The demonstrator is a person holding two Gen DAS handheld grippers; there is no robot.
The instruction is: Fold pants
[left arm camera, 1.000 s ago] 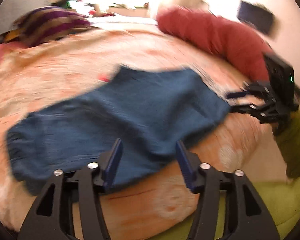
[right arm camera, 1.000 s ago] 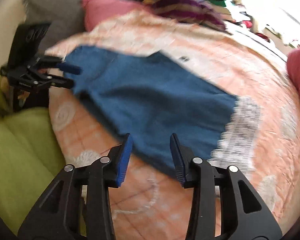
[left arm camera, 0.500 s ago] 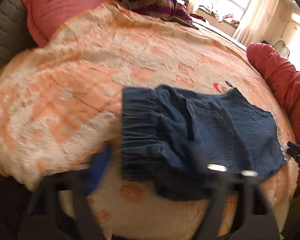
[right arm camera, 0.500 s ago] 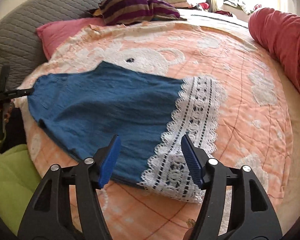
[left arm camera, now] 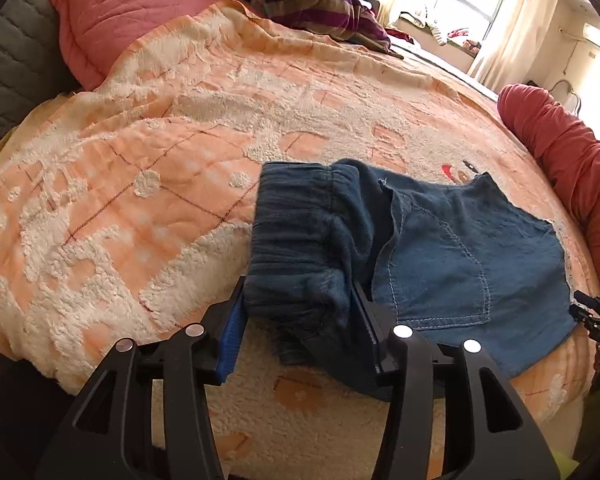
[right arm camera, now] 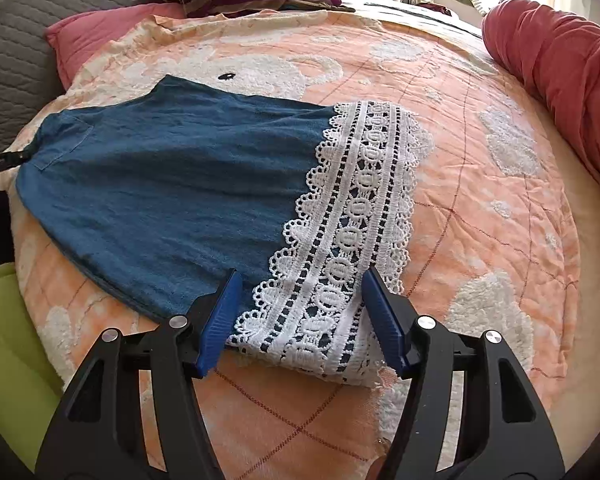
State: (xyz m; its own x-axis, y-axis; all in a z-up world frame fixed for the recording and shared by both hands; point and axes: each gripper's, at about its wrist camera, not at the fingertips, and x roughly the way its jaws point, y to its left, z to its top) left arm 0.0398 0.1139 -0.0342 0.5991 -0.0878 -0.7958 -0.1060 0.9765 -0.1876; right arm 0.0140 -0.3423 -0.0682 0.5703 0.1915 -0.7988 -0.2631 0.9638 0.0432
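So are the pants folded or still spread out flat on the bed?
Spread flat: the pants lie full length, lace hem at one end.

Left tongs (left arm camera: 300,312) and right tongs (right arm camera: 302,312) both gape wide, angled downward.

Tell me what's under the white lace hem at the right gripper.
Through the holes of the lace hem, dark blue fabric of the pants shows. Beneath them lies the orange blanket. Any layers deeper in are covered. The right gripper straddles the lace, open.
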